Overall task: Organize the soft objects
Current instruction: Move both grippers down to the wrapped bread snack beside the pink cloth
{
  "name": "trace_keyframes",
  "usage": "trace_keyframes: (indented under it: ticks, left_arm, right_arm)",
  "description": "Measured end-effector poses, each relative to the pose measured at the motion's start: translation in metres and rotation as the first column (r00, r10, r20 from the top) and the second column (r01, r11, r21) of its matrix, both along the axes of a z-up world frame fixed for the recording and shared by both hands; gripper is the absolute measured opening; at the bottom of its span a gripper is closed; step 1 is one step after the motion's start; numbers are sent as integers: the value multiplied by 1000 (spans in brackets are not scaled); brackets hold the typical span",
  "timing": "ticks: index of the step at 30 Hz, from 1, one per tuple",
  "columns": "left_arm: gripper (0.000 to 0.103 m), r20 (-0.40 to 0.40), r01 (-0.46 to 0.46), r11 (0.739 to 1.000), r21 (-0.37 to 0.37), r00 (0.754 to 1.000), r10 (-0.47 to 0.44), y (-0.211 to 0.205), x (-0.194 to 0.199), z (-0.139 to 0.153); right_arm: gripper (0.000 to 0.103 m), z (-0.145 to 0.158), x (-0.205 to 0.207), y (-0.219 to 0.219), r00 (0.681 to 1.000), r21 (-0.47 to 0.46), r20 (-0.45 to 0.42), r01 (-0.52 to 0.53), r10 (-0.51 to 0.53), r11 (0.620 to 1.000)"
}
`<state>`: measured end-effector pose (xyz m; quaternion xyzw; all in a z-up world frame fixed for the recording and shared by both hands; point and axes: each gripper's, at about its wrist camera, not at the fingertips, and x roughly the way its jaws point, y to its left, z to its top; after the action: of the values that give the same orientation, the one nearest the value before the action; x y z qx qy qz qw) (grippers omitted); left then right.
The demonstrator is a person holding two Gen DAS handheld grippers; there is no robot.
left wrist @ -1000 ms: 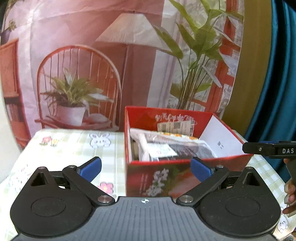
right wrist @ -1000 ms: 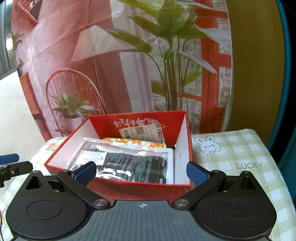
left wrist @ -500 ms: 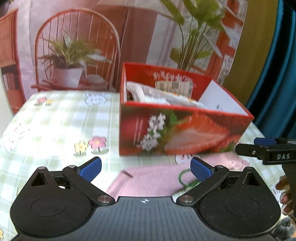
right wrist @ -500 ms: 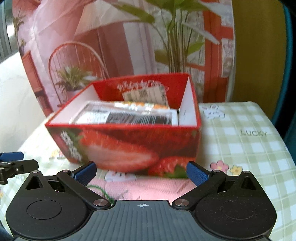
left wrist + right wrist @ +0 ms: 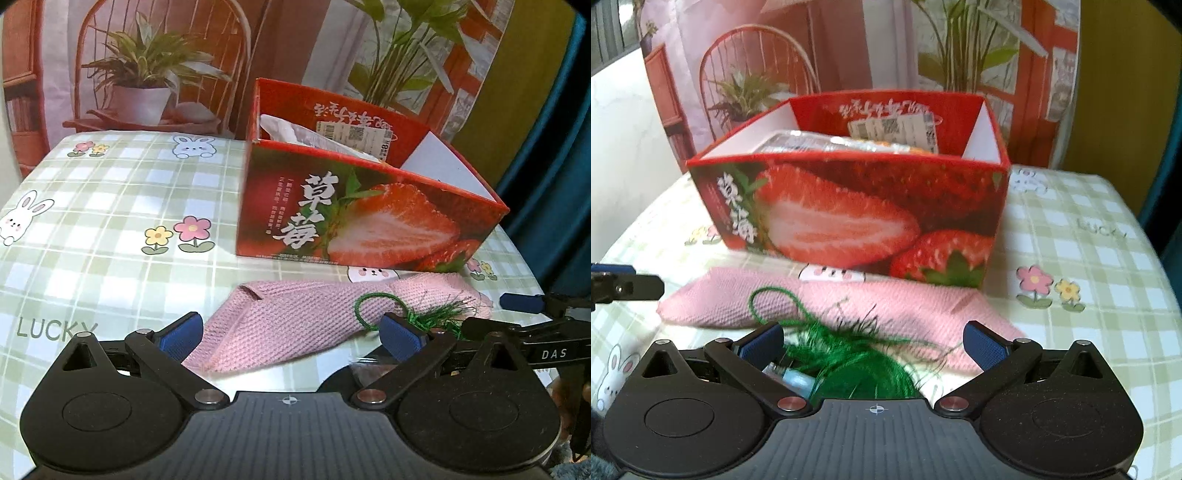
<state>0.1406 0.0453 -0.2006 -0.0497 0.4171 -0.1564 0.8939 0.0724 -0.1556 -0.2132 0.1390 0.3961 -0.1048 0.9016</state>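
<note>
"LUCKY" is showing on the checked tablecloth at far left; 草莓 is reading on the strawberry box, w/ a barcode sticker inside. Only the right wrist view is showing a green tassel. The pink knit cloth is lying flat betw. box & both tools. Left gripper & right gripper are gaping wide, holding nothing, just over the cloth's near edge.

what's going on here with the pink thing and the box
A person holds two grippers, both open and empty. The left gripper and right gripper hover over a pink cloth with a green tassel, lying on the table in front of the strawberry box, which already holds packets.
</note>
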Motion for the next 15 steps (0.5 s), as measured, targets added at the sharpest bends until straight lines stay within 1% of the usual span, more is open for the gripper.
trace_keyframes:
  ticks: [2, 8, 11, 15]
  left_arm:
    - [100, 0, 14, 1000, -6, 1000, -14, -2, -1, 0]
    - [92, -17, 46, 998, -32, 999, -46, -6, -2, -2]
    - [90, -15, 66, 997, -36, 998, -66, -9, -3, -2]
    - [87, -13, 84, 995, -46, 996, -85, -9, -3, -2]
  right_arm:
    - [103, 0, -1, 1, 1000, 17, 0, -2, 2, 1000]
    - [102, 2, -3, 0, 1000, 25, 7, -11, 11, 1000]
    - [102, 3, -4, 2, 1000, 33, 10, -30, 30, 999]
    - [100, 6, -5, 8, 998, 18, 9, -65, 64, 998]
